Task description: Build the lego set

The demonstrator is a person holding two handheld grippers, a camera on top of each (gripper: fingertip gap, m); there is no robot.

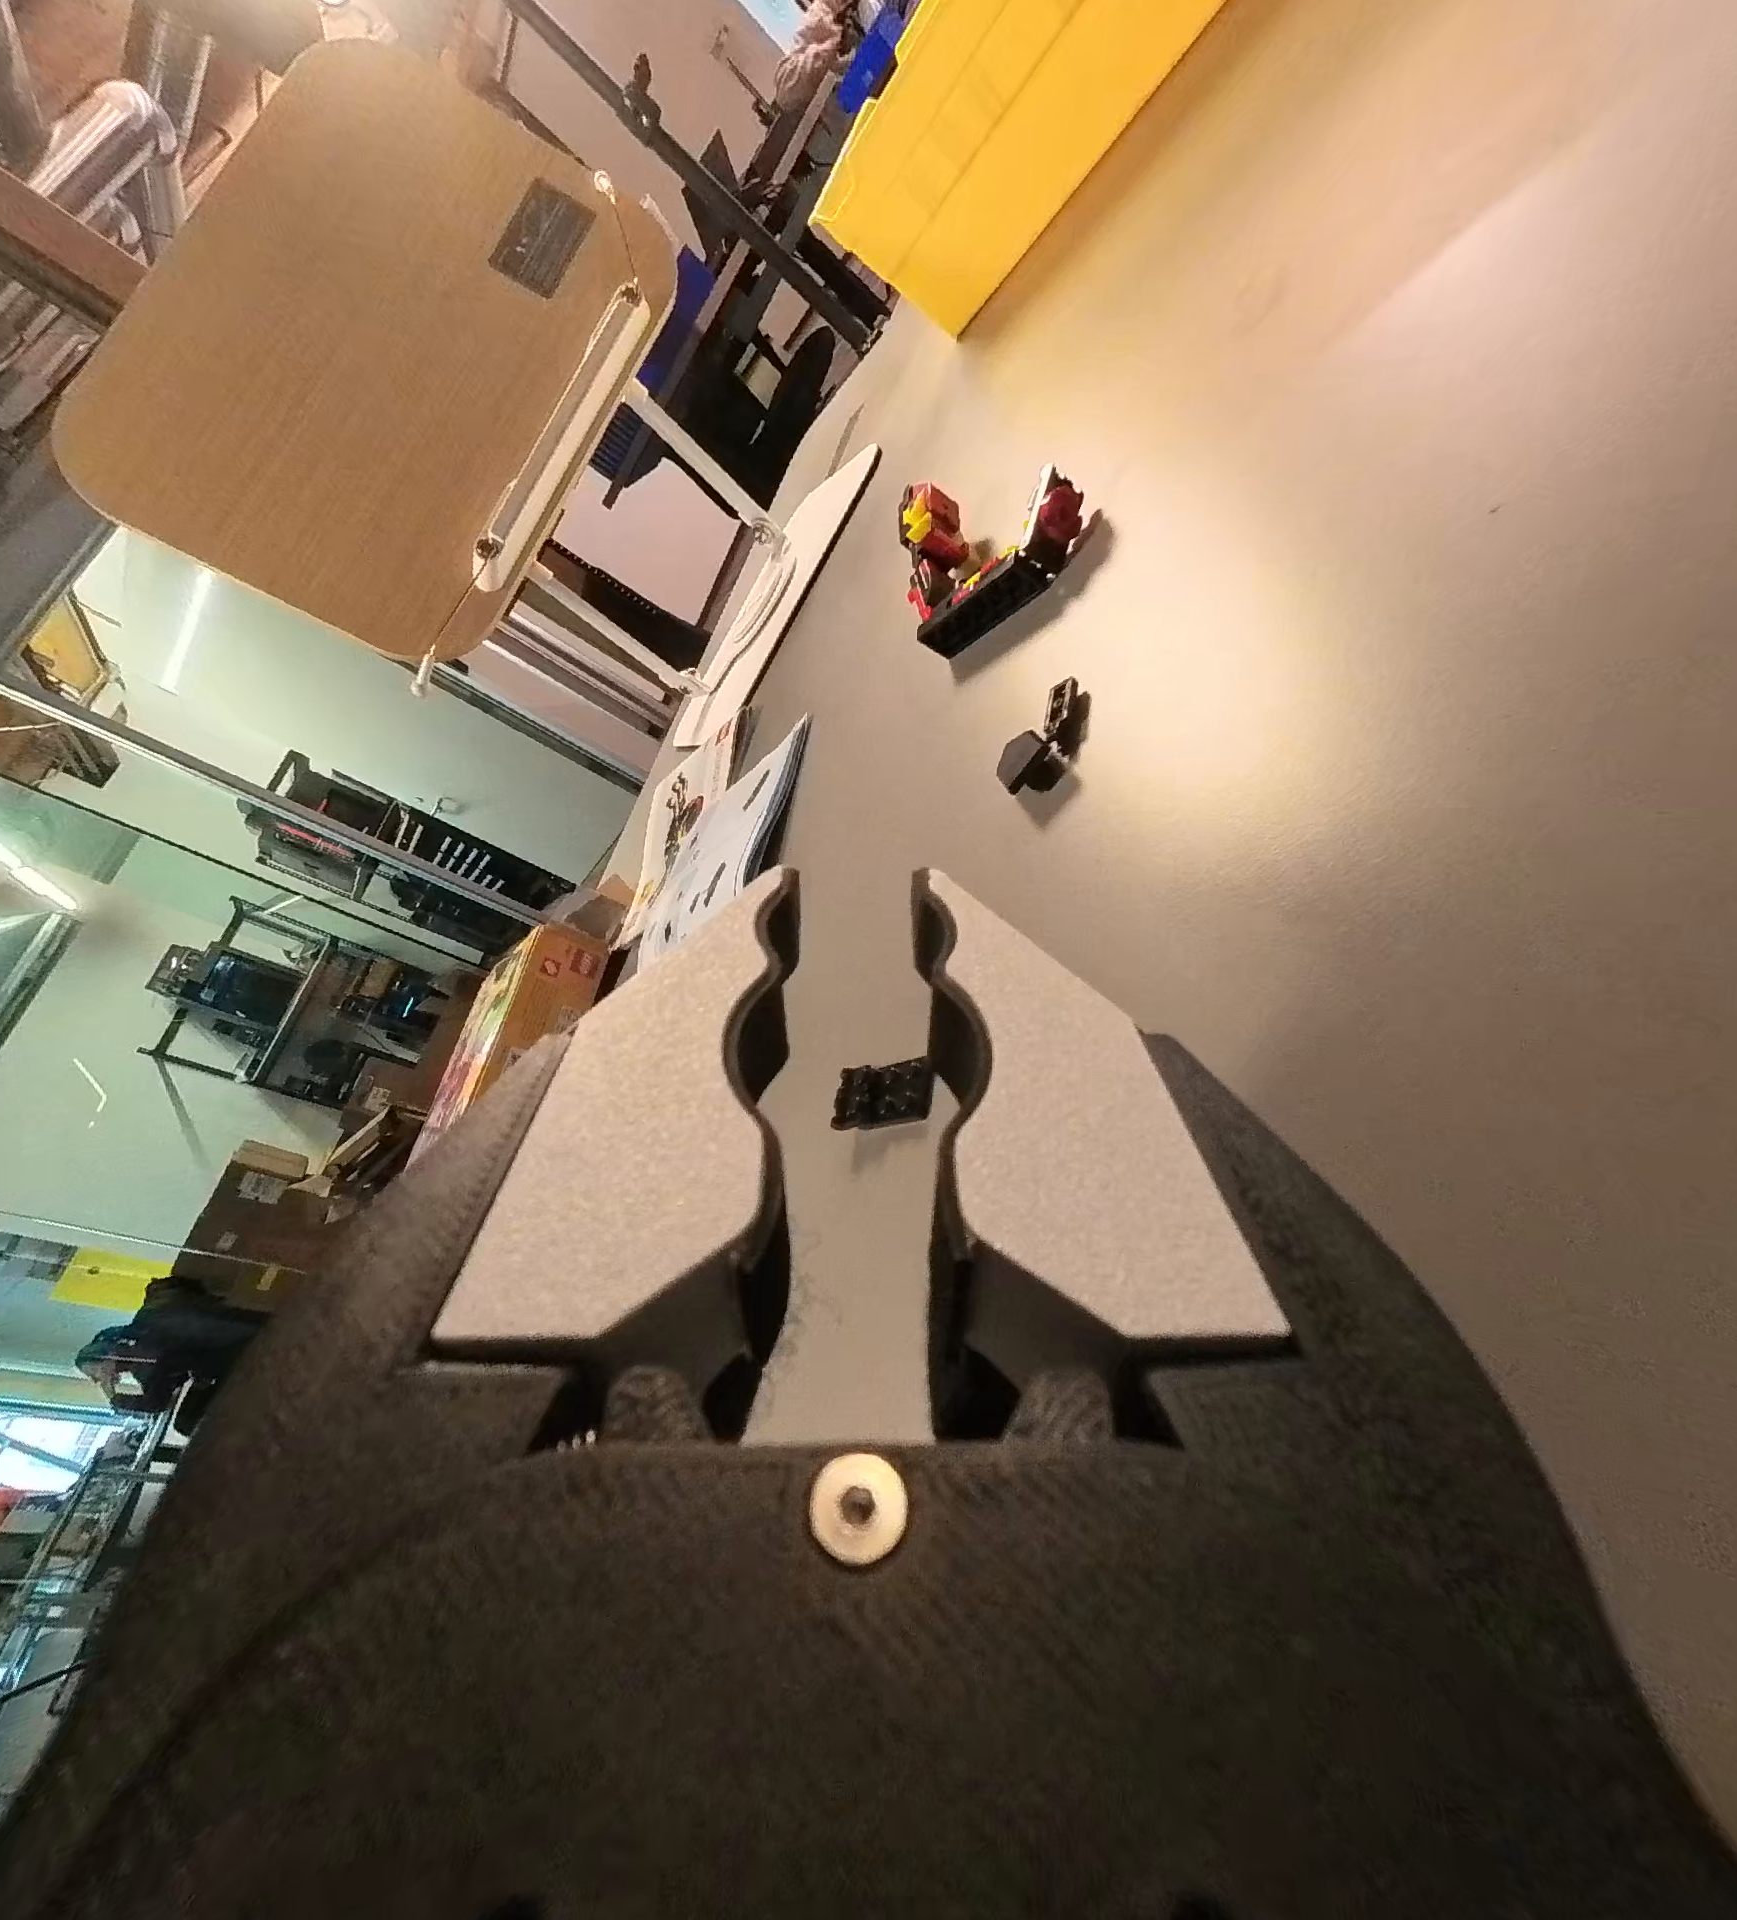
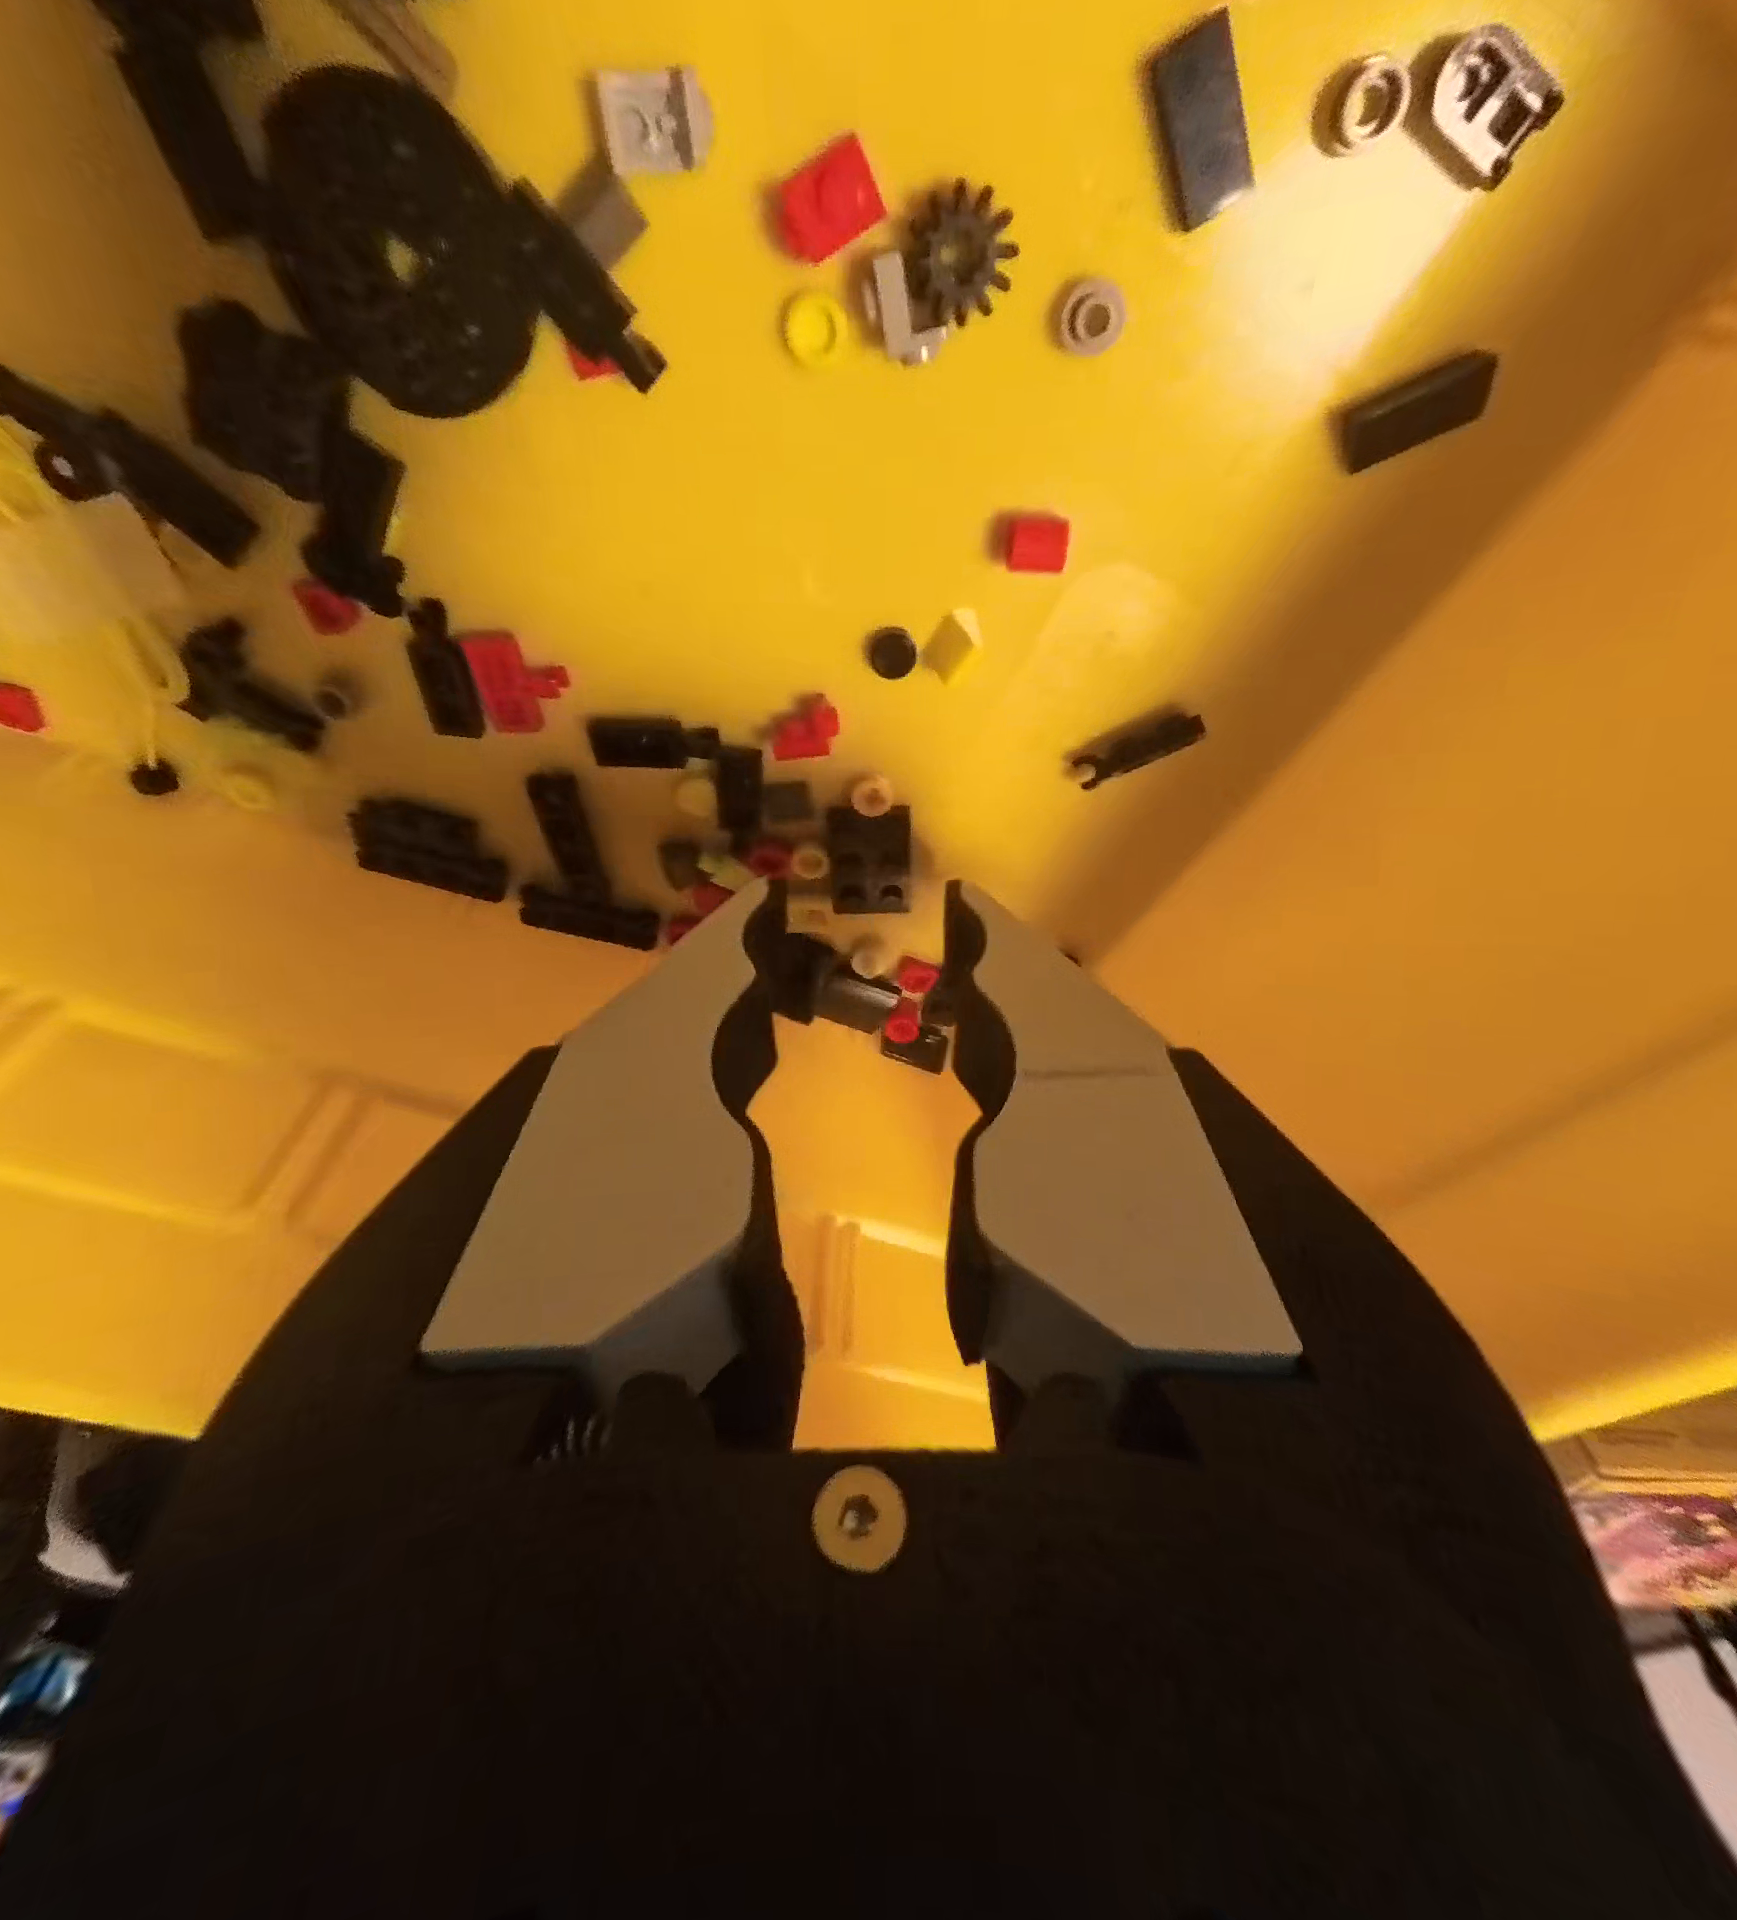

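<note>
In the left wrist view my left gripper (image 1: 856, 883) is open, low over the grey table (image 1: 1415, 831). A small black studded plate (image 1: 885, 1096) lies on the table between its fingers, close to the right finger; I cannot tell if they touch. Farther ahead stands a partial red, yellow and black build (image 1: 989, 561), with two loose black pieces (image 1: 1046, 738) before it. In the right wrist view my right gripper (image 2: 856, 888) is open inside the yellow bin (image 2: 1466, 831), its tips around a cluster of small black and red pieces (image 2: 864, 1003). A black brick (image 2: 869, 857) lies just beyond the tips.
The yellow bin also shows at the table's far end (image 1: 999, 135). An instruction booklet (image 1: 729, 842) and an orange box (image 1: 521, 1008) lie at the table's left edge, beside a wooden chair (image 1: 355, 343). The bin floor holds several loose pieces, among them a black round plate (image 2: 396, 239). Tip to tip, the grippers are about 25 centimeters apart.
</note>
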